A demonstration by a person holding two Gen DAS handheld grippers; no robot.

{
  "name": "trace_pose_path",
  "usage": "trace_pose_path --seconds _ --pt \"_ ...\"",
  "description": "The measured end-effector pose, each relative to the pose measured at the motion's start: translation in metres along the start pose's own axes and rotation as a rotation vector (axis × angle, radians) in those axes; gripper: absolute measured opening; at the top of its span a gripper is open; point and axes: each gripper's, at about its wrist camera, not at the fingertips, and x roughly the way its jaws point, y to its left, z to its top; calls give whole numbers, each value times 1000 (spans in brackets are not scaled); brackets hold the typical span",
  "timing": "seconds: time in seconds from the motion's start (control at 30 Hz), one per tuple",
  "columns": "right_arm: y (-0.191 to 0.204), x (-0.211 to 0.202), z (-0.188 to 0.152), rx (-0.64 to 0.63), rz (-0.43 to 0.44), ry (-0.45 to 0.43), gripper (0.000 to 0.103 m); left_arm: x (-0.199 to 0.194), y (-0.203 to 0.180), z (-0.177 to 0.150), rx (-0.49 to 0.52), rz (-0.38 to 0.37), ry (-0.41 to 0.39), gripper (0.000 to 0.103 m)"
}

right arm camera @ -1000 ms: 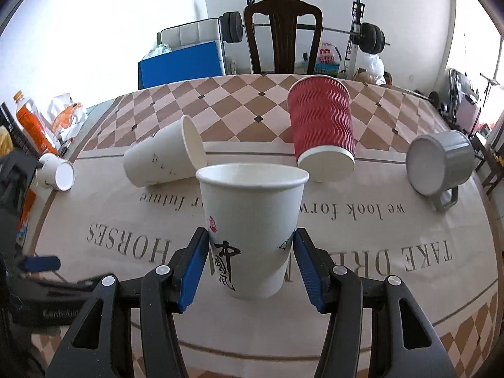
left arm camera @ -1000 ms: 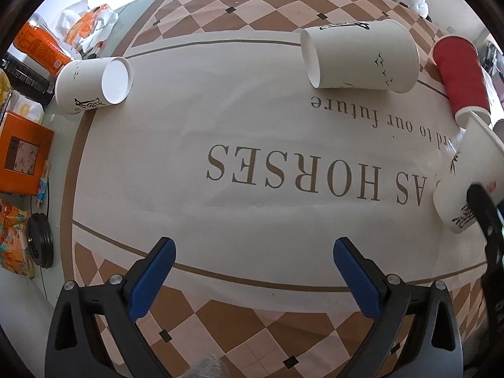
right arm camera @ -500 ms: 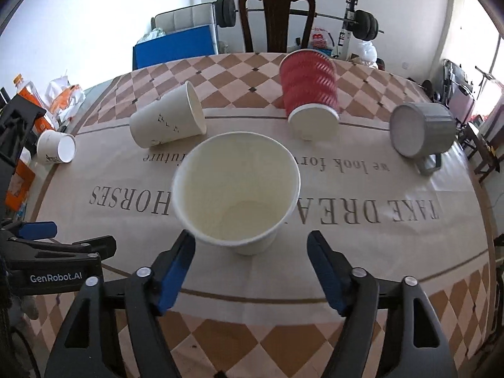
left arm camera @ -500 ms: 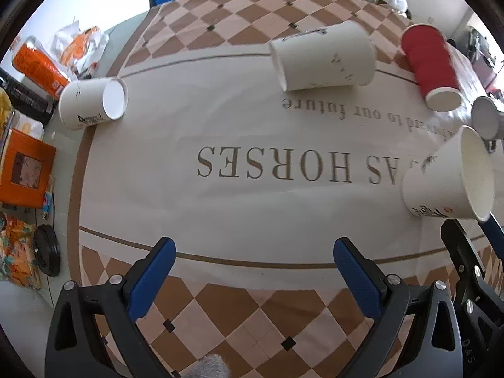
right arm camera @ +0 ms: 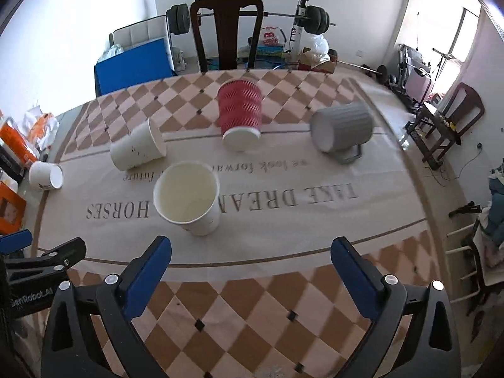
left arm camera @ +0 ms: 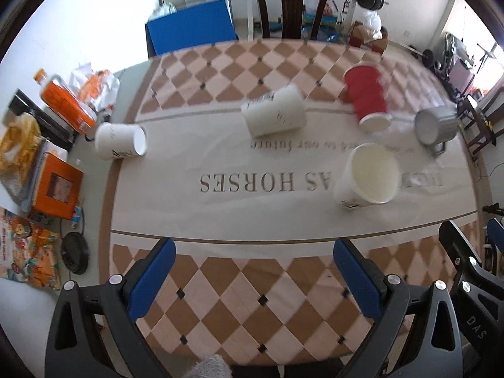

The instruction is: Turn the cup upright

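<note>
— On the tablecloth (right arm camera: 315, 230), near the middle, what's standing?

— One white paper cup (right arm camera: 187, 198), upright, mouth open to the ceiling, resting on the printed lettering. Nothing touches it.

— And the right gripper (right arm camera: 250, 271)?

— Its blue-padded jaws are spread wide with only cloth between them. The cup sits just beyond its left finger, apart from it.

— The left gripper (left arm camera: 252, 274)?

— Same: jaws parted, holding nothing, hovering over the near checkered border. From the left wrist view, the upright cup (left arm camera: 367, 176) is off to the far right of it, and a black part of the other gripper shows at the lower right edge.

— What else lies on the cloth?

— Farther back, a second white cup (right arm camera: 138, 149) on its side, left of the standing one. A red ribbed cup (right arm camera: 241, 116) also on its side, mouth facing the near edge, in the centre. A grey mug (right arm camera: 343, 132) tipped over on the right, its handle against the cloth. At the far left edge, a small white cup (right arm camera: 45, 176) lies on its side with its opening turned right.

— Anything beyond the table?

— A dark wooden chair (right arm camera: 228, 31) at the far side, with a barbell behind it.
</note>
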Motion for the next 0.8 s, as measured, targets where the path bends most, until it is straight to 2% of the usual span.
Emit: trace_pose_path --seconds 0.23,0.43,0.53,0.8 --pt "-24 -80 22 -34 6 -5 103 -82 -12 4 -10 -18 -82 102" --pt "-38 -141 36 -27 49 -2 103 -141 -19 -1 -20 -14 -124 102" --pt "-41 -170 39 -34 54 -18 103 -160 -19 -3 -29 -27 -128 102" --pt "-53 -220 42 -3 79 -19 103 -200 -16 -12 -57 -3 -152 102"
